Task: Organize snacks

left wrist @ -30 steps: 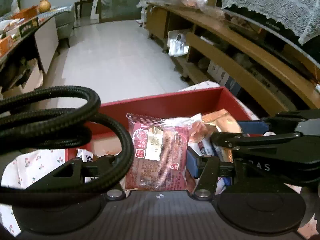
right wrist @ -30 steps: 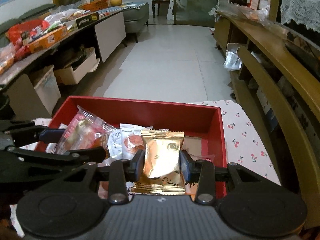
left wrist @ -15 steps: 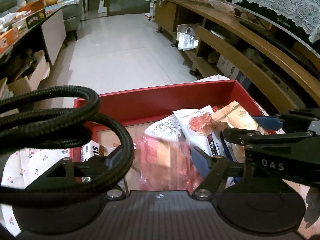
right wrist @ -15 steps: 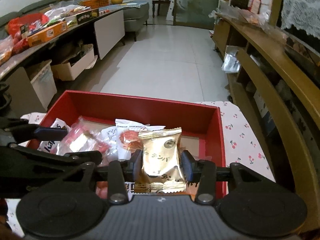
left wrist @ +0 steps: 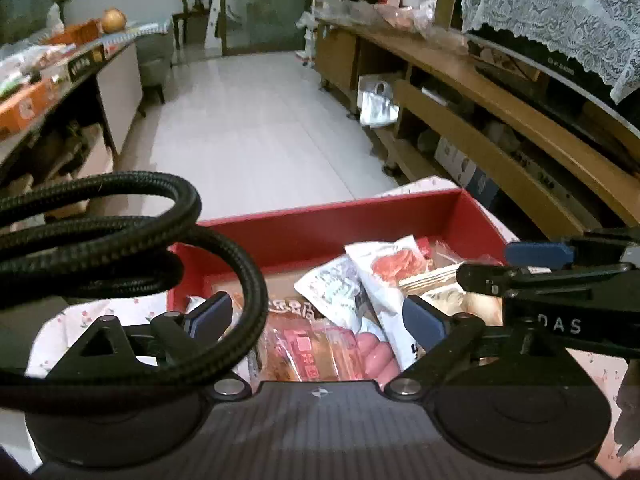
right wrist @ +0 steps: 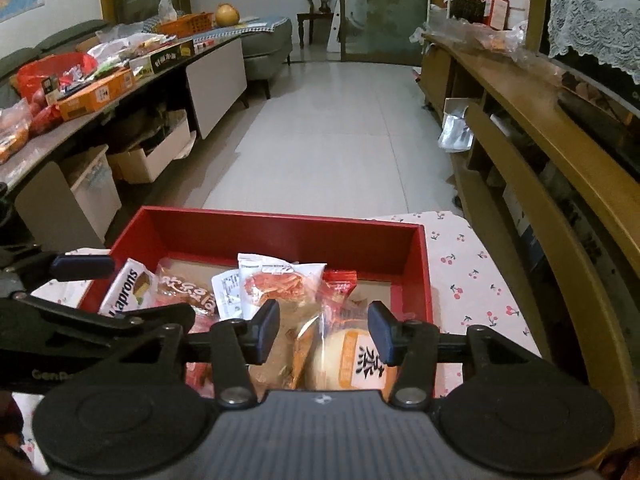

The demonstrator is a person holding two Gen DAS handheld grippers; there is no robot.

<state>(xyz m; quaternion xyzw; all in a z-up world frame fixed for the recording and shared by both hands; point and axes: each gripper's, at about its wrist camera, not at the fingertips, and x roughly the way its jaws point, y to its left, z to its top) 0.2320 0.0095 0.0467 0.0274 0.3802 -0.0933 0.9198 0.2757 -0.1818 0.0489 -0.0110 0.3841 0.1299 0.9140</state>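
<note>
A red box (left wrist: pixel 320 228) (right wrist: pixel 280 236) holds several snack packets. My left gripper (left wrist: pixel 316 316) hangs over its near left part, jaws opening wide. A red-pink packet (left wrist: pixel 308 350) lies loose in the box below them, untouched by the pads. My right gripper (right wrist: pixel 324 330) hovers over the box's near right, jaws opening. A blurred gold packet (right wrist: pixel 286 346) and a bun packet with an orange label (right wrist: pixel 352 356) lie beneath, neither pressed by the pads. A white packet with a red picture (right wrist: pixel 276 284) rests mid-box. Each gripper shows at the edge of the other's view.
The box stands on a cherry-print cloth (right wrist: pixel 472 272). A black braided cable (left wrist: pixel 160 240) loops across the left wrist view. Wooden shelving (right wrist: pixel 560 160) runs along the right. A cluttered counter (right wrist: pixel 100 92) lines the left, with tiled floor (right wrist: pixel 340 140) beyond the box.
Both grippers' jaws have widened. The red-pink packet left the left gripper and now lies in the box. The gold packet slipped down out of the right gripper's hold.
</note>
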